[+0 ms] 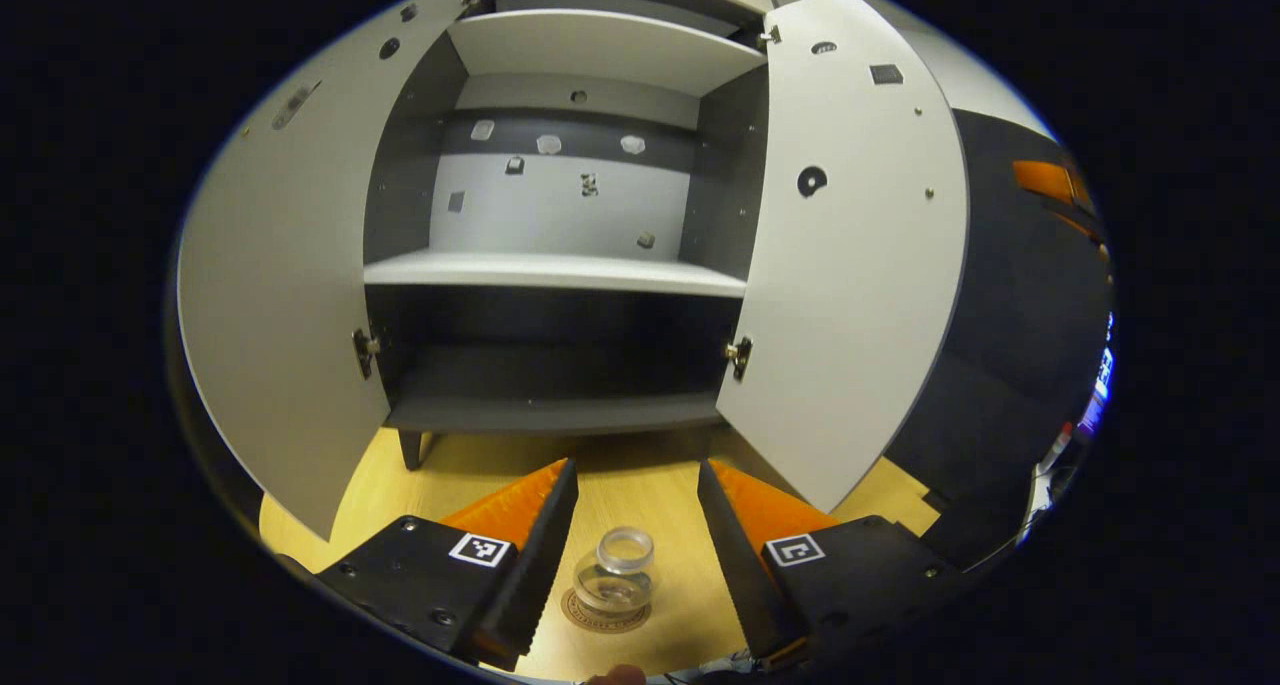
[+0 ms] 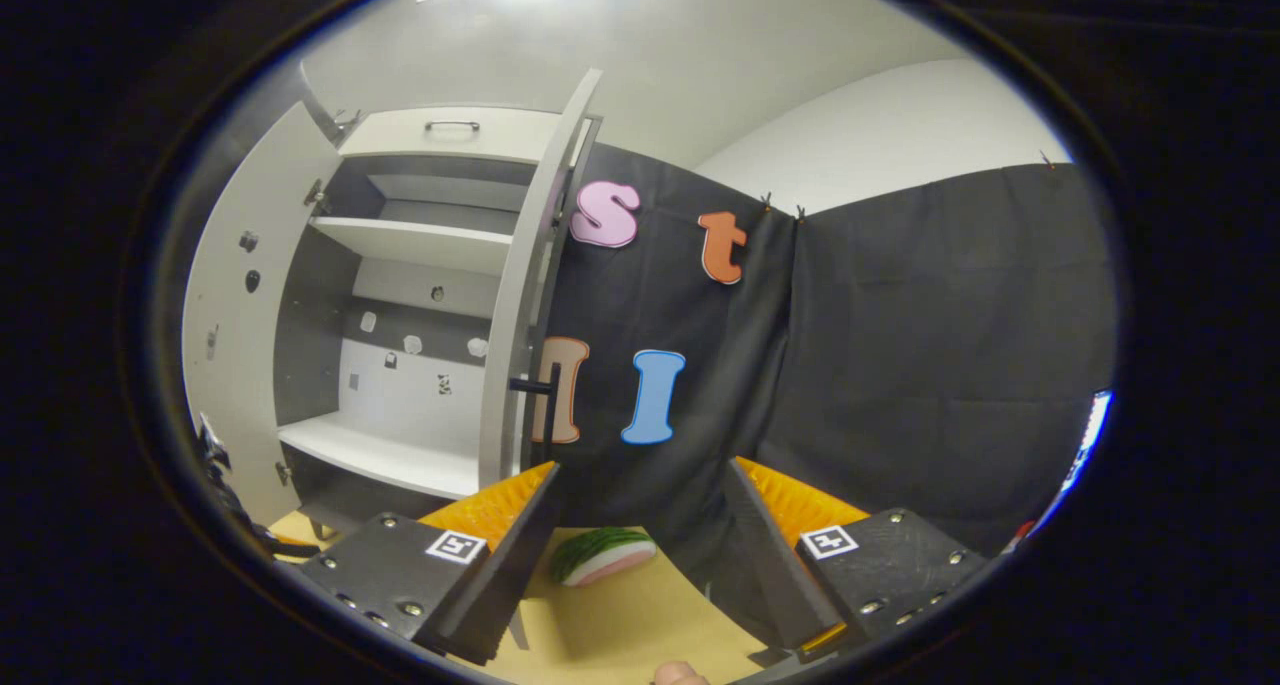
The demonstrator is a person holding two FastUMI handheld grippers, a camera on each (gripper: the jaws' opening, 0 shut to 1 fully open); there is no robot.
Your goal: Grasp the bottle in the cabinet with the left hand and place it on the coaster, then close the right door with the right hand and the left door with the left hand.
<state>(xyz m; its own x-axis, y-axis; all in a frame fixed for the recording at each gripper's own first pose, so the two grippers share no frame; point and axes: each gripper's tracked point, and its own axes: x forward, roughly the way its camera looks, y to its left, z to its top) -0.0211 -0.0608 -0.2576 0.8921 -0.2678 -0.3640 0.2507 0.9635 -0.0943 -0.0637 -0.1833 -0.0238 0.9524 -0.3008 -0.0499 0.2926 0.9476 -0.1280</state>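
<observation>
A small clear bottle (image 1: 616,573) stands upright on a round brown coaster (image 1: 604,615) on the wooden table. My left gripper (image 1: 636,545) is open, its fingers on either side of the bottle and apart from it. Behind stands the cabinet (image 1: 560,265) with its left door (image 1: 290,295) and right door (image 1: 860,265) swung wide open. In the right gripper view my right gripper (image 2: 640,555) is open and holds nothing. The right door (image 2: 520,315), edge-on with a dark handle (image 2: 540,390), stands ahead and to the left of it.
A watermelon slice (image 2: 603,555) lies on the table between the right gripper's fingers, farther off. The black cloth wall (image 2: 900,365) runs behind and to the right of the cabinet. The cabinet shelves (image 1: 555,270) are bare.
</observation>
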